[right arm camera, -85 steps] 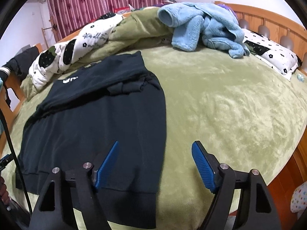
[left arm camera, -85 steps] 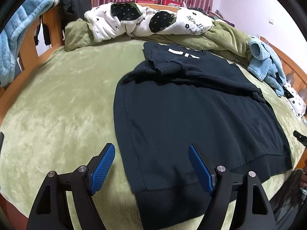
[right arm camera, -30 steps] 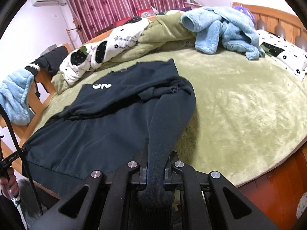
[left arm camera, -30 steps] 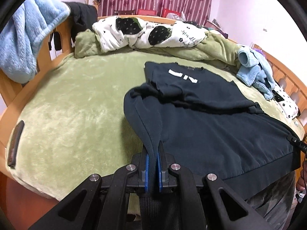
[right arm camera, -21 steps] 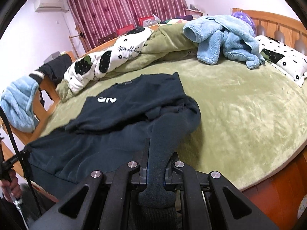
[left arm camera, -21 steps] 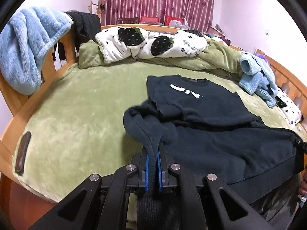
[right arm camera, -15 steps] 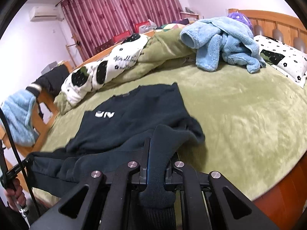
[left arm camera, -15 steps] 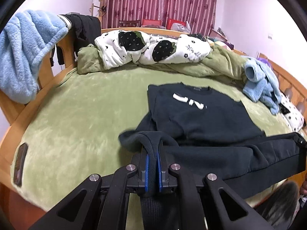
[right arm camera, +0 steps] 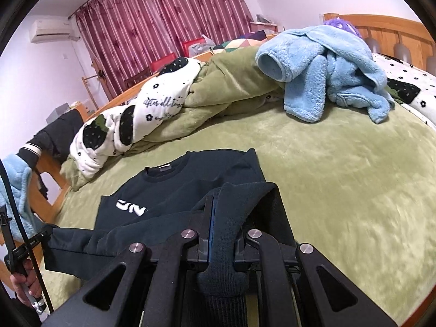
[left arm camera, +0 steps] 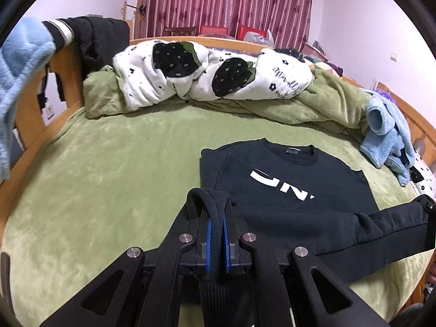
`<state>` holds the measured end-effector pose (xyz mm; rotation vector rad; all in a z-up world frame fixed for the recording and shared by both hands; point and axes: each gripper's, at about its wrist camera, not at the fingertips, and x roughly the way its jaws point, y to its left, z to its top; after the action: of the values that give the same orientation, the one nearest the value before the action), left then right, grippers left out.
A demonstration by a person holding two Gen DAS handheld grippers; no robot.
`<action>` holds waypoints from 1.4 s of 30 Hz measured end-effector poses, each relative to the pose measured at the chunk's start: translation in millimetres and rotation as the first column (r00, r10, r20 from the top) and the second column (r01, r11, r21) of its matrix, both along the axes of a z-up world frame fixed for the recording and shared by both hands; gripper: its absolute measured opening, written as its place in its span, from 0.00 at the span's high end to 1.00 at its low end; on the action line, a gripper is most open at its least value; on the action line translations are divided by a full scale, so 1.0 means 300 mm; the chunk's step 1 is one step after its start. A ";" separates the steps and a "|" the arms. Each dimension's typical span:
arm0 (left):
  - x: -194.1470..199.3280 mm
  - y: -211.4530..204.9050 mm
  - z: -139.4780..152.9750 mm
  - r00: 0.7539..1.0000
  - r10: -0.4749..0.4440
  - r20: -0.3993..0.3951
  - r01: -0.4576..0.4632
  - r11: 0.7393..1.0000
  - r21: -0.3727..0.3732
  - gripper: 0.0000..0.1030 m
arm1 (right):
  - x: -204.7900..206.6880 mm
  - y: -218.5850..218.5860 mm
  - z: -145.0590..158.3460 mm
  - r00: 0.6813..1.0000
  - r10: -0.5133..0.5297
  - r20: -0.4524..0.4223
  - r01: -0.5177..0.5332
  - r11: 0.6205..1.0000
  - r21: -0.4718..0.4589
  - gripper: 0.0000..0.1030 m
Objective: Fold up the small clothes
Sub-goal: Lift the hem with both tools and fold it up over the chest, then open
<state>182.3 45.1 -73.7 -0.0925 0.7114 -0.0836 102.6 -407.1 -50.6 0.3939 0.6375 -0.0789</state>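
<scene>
Clearly both sets of jaws are pressed together on cloth: the left gripper (left arm camera: 215, 241) pinches one bottom corner of the dark sweatshirt (left arm camera: 286, 190), its ribbed hem (left arm camera: 218, 294) hanging down between the blue pads, and the right gripper (right arm camera: 220, 241) pinches the other bottom corner in the same way. Between the two grips the lower part of the sweatshirt hangs as a thick dark band held above the bed (left arm camera: 114, 179), reaching across toward the other gripper in each view.

As for progress, the fold looks about half made. The sides appear already turned in, since the chest lies as a narrow, tidy rectangle, and the bottom is lifted over it but not yet laid down. What seems left is to set the hem near the collar (left arm camera: 291, 151), let go, and smooth the result.

The sweatshirt is dark navy or black, thick and soft, with white lettering (left arm camera: 280, 185) on the chest and a small tag at the neck. Its upper half lies flat on the green bedcover, near a rumpled quilt (left arm camera: 212, 79) and a blue fleece garment (right arm camera: 321, 73).
</scene>
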 end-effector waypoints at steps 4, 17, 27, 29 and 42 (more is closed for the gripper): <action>0.103 -0.022 -0.047 1.000 -0.002 -0.021 0.002 1.000 0.005 0.93 | 0.118 -0.023 -0.059 1.000 0.005 -0.028 -0.005 1.000 -0.002 0.92; 0.304 -0.038 -0.235 0.994 -0.011 -0.107 0.014 0.999 0.034 0.92 | 0.369 -0.041 -0.274 0.991 -0.010 -0.130 0.003 0.999 -0.050 0.92; 0.290 -0.086 -0.264 0.994 0.003 -0.107 0.010 0.993 0.116 0.88 | 0.396 -0.033 -0.331 0.979 -0.017 -0.202 0.001 0.997 -0.078 0.88; 0.281 -0.086 -0.260 0.994 -0.001 -0.107 0.013 0.994 0.112 0.81 | 0.393 -0.031 -0.320 0.980 -0.014 -0.201 -0.002 0.997 -0.078 0.87; 0.180 -0.098 -0.194 0.996 -0.003 -0.090 0.009 0.998 0.068 0.39 | 0.311 -0.006 -0.178 0.989 -0.034 -0.143 0.019 0.994 -0.107 0.66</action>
<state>236.3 15.7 -131.8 -0.0290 0.8039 -0.0615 195.9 -408.9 -104.1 0.2963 0.7682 -0.1673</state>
